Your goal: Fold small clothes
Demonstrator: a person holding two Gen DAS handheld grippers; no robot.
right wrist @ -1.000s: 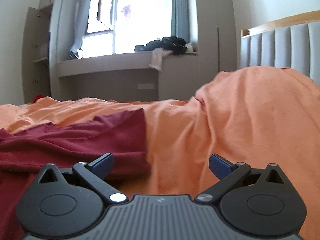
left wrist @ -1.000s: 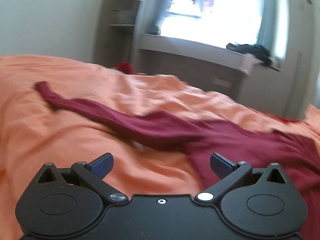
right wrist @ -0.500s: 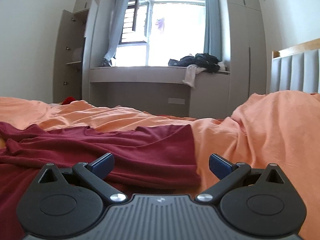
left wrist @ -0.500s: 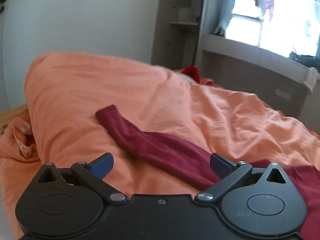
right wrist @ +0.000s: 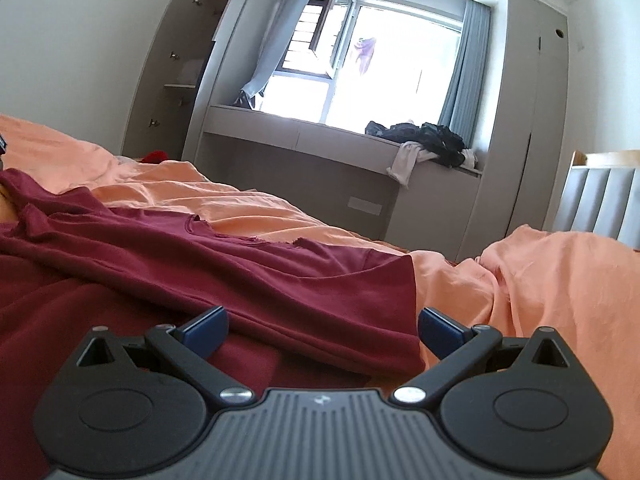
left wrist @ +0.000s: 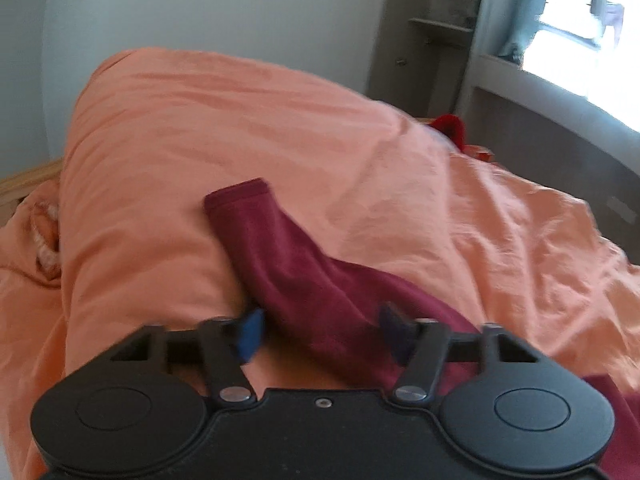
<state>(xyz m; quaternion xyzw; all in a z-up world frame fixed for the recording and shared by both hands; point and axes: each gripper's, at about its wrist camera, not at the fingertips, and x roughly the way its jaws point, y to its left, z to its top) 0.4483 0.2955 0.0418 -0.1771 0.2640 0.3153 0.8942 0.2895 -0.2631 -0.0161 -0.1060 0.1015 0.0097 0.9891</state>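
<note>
A dark red long-sleeved shirt point(right wrist: 208, 264) lies spread on the orange duvet point(right wrist: 560, 288). In the left wrist view its sleeve point(left wrist: 288, 256) stretches out to the cuff point(left wrist: 238, 194). My left gripper point(left wrist: 320, 334) is part closed, its blue fingers point(left wrist: 249, 334) on either side of the sleeve, the cloth between them; no firm grip shows. My right gripper point(right wrist: 322, 334) is open over the shirt's body near its right edge point(right wrist: 408, 308), holding nothing.
The orange duvet bulges into a mound point(left wrist: 192, 128) behind the sleeve. A grey window bench point(right wrist: 320, 148) with a pile of dark clothes point(right wrist: 424, 140) stands beyond the bed. A padded headboard point(right wrist: 600, 196) is at right. A red item point(left wrist: 450, 128) lies past the bed's far edge.
My left gripper has moved left along the sleeve toward the cuff and its fingers have narrowed around it. My right gripper has shifted left over the shirt's body.
</note>
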